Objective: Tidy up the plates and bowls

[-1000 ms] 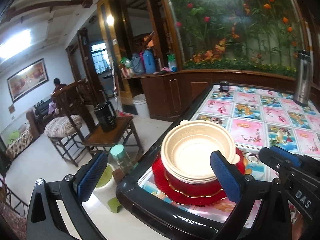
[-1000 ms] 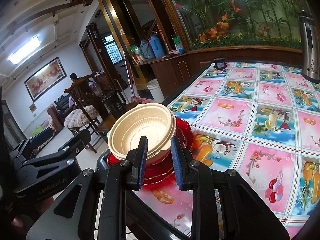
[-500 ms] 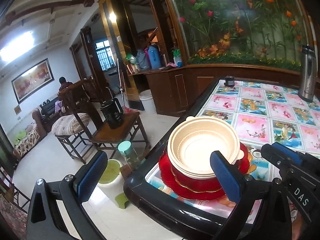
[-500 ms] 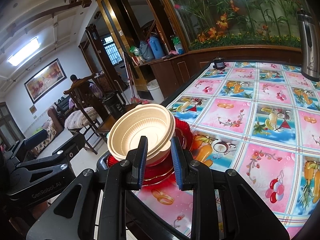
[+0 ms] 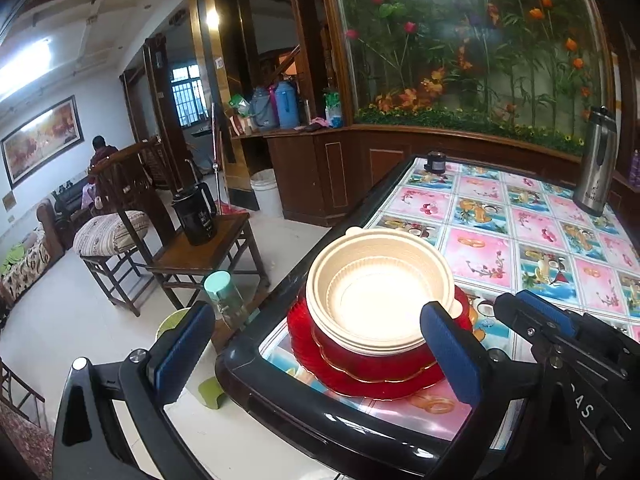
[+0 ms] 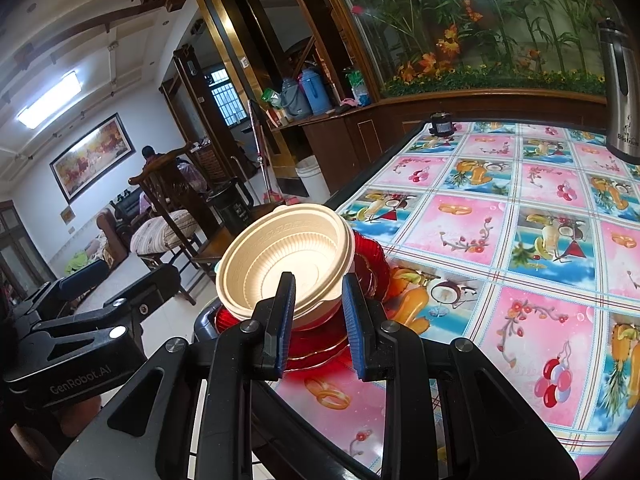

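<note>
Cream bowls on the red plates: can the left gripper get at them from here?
Probably yes. The left gripper has its jaws wide open facing the cream bowls, with nothing between them; the right gripper sits on the other side.

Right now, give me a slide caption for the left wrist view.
Open left gripper frames stacked cream bowls on red plates at the table's corner.

A lived-in room with dark wood and a flower wall

Pale tiled floor (image 5: 60,320), wooden chair (image 5: 120,216), side table (image 5: 208,248), framed painting (image 5: 40,136) on the white wall, a barred window (image 5: 188,96), ceiling strip light (image 6: 50,100), flower mural (image 5: 480,60) above wooden cabinets (image 5: 340,176).
</note>
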Motion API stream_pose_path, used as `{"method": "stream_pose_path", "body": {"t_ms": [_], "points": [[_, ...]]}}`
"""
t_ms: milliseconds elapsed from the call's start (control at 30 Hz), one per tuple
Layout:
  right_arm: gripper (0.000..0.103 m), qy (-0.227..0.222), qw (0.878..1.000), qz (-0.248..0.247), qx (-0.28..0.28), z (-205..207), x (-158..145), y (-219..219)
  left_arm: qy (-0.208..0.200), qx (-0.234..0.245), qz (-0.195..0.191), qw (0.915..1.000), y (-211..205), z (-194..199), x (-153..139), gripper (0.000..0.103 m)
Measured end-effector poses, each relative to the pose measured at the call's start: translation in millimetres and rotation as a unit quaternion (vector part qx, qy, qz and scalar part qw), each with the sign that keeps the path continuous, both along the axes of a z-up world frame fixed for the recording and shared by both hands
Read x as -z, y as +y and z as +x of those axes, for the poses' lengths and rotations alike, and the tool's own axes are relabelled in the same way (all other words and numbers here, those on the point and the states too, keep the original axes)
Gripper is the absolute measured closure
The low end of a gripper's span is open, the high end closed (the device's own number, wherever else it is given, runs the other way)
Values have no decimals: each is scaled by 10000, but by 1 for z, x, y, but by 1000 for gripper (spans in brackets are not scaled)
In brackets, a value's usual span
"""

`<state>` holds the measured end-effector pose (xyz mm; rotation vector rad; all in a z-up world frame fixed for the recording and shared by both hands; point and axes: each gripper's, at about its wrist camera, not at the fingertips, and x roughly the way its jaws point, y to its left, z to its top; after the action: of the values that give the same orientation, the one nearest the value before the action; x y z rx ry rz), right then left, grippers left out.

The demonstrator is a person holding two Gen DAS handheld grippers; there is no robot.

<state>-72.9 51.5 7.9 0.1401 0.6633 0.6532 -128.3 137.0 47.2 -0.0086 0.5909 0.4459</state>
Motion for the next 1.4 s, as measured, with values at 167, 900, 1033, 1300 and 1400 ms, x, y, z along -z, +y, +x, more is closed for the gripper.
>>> {"method": "stream_pose_path", "body": {"t_ms": [167,900,1033,1300,1400], "points": [[79,13,10000,9,11,0,0,0,-30,-52,-99,9999,5,2,1,0],[79,159,9997,6,-160,-11,16,23,236,-80,-379,9990,13,7,21,0],[79,171,9997,-2,-160,-15,16,27,273,-50,-387,9989,13,7,23,0],[79,154,9998,21,-160,-9,16,24,297,-14,-399,9988,13,8,25,0],[79,173,9997,17,-174,-7,15,23,321,-32,-433,9985,14,8,27,0]]}}
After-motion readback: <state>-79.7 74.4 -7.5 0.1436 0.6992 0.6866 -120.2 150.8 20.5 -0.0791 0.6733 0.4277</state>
